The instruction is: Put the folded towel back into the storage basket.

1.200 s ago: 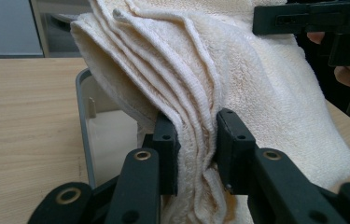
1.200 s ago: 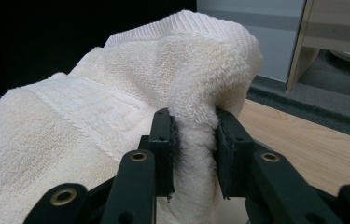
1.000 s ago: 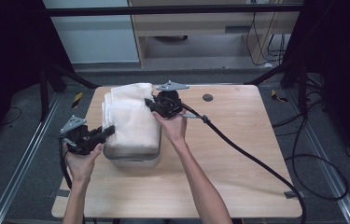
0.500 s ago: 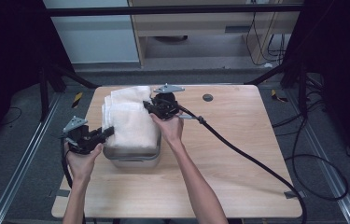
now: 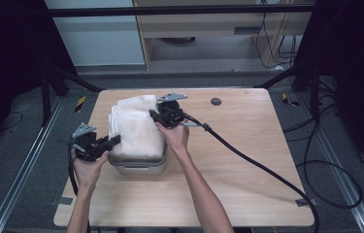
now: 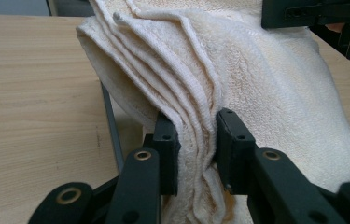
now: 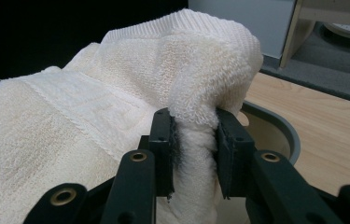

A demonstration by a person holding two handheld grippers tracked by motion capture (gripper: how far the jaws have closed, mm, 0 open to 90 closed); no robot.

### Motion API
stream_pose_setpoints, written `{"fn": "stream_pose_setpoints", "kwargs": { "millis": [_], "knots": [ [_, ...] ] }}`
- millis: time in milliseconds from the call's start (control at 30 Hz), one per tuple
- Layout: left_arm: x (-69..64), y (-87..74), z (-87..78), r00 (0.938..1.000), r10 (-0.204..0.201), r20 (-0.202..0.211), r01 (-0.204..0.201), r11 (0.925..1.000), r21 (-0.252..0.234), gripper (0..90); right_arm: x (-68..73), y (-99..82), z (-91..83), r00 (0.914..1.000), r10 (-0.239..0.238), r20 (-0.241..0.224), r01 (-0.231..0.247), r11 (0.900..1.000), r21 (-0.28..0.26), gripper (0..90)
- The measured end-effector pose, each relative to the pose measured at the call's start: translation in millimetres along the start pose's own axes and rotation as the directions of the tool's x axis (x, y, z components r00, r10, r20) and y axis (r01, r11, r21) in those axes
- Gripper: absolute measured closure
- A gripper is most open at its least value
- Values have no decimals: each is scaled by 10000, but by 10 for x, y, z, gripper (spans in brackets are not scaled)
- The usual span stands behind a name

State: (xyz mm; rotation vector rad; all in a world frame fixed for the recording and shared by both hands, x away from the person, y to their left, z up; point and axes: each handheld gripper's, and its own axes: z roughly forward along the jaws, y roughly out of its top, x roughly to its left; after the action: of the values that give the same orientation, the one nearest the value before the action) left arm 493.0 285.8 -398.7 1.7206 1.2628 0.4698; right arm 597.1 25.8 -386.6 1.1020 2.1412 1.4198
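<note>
On the wooden counter (image 5: 247,160) sits a grey tub (image 5: 138,164), and a folded cream towel (image 5: 133,127) lies draped over it, sagging into the opening. My left tongs (image 5: 113,141) are clenched on its layered near edge and my right tongs (image 5: 154,114) pinch a bunched fold on the far side. I judge I'm lowering it in; next, ease both ends down evenly, then let go.

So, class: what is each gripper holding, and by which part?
Both hold the folded towel: left gripper pinches its layered edges, right gripper a bunched fold, over the grey bin.
</note>
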Motion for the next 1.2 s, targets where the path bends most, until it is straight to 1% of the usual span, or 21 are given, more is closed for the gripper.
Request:
{"fn": "stream_pose_setpoints", "kwargs": {
  "millis": [33, 233, 267, 567, 667, 733, 833, 933, 1033, 1200],
  "knots": [
    [7, -7, 13, 10000, 37, 5, -37, 10000, 85, 711, -1, -18, 10, 10000, 10, 44, -10, 10000, 58, 708],
    [9, -35, 55, 10000, 45, 14, -46, 9997, 227, 711, -14, -62, 27, 9999, 22, 118, -25, 9998, 197, 707],
    [9, -40, 63, 10000, 82, -5, -82, 9995, 292, 711, -14, -75, 31, 9999, 91, 126, -93, 9997, 219, 707],
    [0, -85, 126, 9998, 186, -111, -180, 9984, 537, 711, -26, -156, 89, 9996, -39, 294, 23, 9986, 534, 703],
    [-10, -97, 146, 9995, 254, -163, -243, 9975, 663, 711, -36, -174, 99, 9995, 3, 302, -22, 9981, 623, 702],
    [-22, -111, 173, 9991, 348, -231, -328, 9962, 812, 711, -54, -212, 116, 9995, 84, 305, -107, 9970, 767, 700],
    [-25, -119, 188, 9991, 322, -259, -299, 9958, 863, 711, -61, -227, 124, 9995, 91, 310, -117, 9965, 828, 699],
    [-19, -134, 210, 9989, 351, -303, -319, 9944, 1005, 711, -60, -243, 134, 9995, 47, 321, -76, 9959, 907, 698],
    [-22, -154, 246, 9982, 438, -398, -385, 9912, 1263, 711, -59, -276, 144, 9994, -23, 354, -16, 9940, 1095, 696],
    [-11, -167, 279, 9982, 456, -396, -393, 9884, 1469, 709, -66, -312, 158, 9992, -74, 385, 26, 9925, 1219, 687]
  ]
}}
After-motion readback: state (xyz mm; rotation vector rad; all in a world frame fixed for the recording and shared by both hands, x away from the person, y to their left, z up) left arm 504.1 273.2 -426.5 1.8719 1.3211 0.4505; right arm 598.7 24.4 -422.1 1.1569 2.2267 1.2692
